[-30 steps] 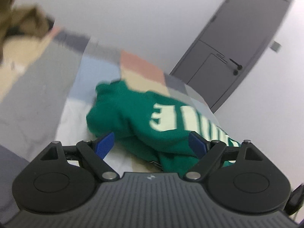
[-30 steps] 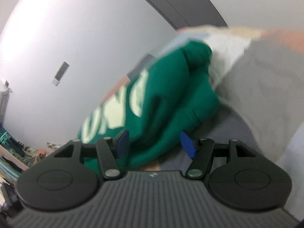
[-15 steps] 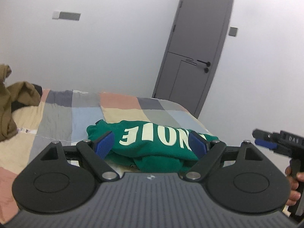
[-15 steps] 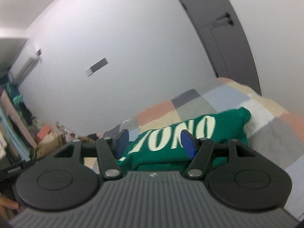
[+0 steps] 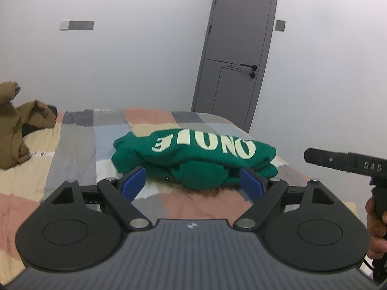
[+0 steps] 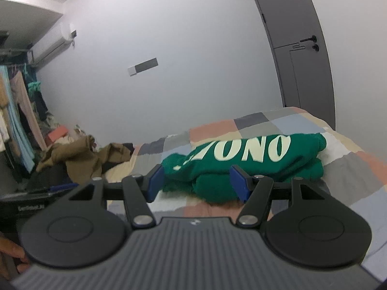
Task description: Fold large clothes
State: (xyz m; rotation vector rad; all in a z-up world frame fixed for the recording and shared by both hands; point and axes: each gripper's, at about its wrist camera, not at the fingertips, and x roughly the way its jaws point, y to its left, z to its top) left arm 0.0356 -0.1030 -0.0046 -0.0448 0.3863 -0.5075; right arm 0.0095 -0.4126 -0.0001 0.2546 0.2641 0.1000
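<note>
A green sweatshirt [image 5: 193,159] with pale block letters lies folded in a thick bundle on the patchwork bed [image 5: 79,145]. My left gripper [image 5: 192,182] hovers just short of it, blue pads wide apart and nothing between them. The same sweatshirt [image 6: 244,159] fills the middle of the right wrist view. My right gripper [image 6: 197,183] stands open in front of it, clear of the cloth. The right gripper's body [image 5: 343,163] and the hand holding it show at the right edge of the left wrist view.
A heap of brown clothes [image 6: 79,155] lies at the bed's far left. A grey door [image 5: 237,53] stands in the wall behind the bed. Hanging clothes [image 6: 17,120] crowd the left side of the room. The bed's right edge [image 5: 290,166] drops off near the sweatshirt.
Both grippers have pulled back and up from the sweatshirt and rolled level. The bundle lies farther off now, and the right gripper has come into the left wrist view.
</note>
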